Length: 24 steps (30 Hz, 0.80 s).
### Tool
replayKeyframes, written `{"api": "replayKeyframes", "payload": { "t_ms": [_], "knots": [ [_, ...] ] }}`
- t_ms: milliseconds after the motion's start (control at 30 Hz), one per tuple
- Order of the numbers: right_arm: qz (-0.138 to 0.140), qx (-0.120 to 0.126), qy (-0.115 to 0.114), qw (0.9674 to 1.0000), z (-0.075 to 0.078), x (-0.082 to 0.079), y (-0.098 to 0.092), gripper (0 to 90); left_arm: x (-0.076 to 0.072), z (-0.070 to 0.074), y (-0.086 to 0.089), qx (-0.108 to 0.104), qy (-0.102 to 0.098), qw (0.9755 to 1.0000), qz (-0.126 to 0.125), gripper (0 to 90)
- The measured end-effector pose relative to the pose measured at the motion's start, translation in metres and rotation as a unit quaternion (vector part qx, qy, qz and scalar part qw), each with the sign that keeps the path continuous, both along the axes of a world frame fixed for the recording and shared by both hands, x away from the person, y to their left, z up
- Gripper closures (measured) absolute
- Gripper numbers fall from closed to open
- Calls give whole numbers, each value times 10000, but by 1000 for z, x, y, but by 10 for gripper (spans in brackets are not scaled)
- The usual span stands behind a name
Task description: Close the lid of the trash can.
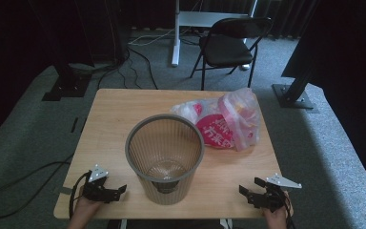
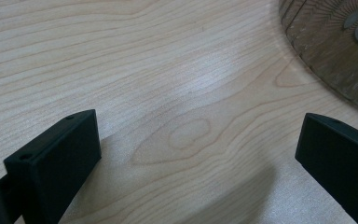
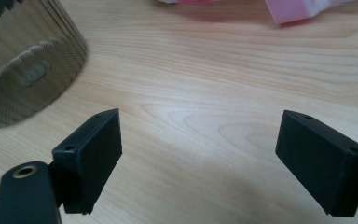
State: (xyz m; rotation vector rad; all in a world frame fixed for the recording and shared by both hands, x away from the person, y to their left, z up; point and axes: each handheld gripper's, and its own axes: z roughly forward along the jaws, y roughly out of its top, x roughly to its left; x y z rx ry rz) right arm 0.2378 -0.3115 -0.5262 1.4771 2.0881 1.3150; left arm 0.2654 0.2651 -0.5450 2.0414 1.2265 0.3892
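A ribbed grey bin [image 1: 165,157] stands upright near the front edge of the wooden table [image 1: 109,109], between the two grippers. The left gripper [image 1: 116,192] rests on the table to the bin's left, jaws wide apart and empty. The right gripper [image 1: 249,191] rests to its right, also spread open, holding nothing. A pink plastic bag [image 1: 228,121] lies just behind the bin.

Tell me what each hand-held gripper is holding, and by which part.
Nothing is held. The left hand-held gripper and right hand-held gripper both stand open over the table.
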Motion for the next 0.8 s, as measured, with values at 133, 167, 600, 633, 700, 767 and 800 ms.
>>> {"api": "replayKeyframes", "payload": {
  "t_ms": [133,167,600,633,700,767,800],
  "knots": [
    [-224,-44,-126,9997,-2,-13,-3,137,0,0,0,5,0,10000,9,0],
    [-279,-58,-158,9995,-2,-16,-4,137,0,0,0,10,1,10000,11,0],
    [-581,-401,-200,9973,-6,-27,-4,132,0,0,-1,18,-14,10000,17,0],
    [-576,-434,-191,9972,-6,-27,-3,132,0,0,-1,51,-19,10000,6,0],
    [-553,-478,-190,9971,-7,-26,-1,132,0,0,-2,129,-37,9999,-2,0],
    [-557,-508,-182,9970,-7,-26,0,132,0,-1,-4,239,-52,9997,-8,0],
    [-552,-534,-176,9969,-7,-25,0,132,0,-1,-5,277,-59,9996,-13,0]
  ]
}}
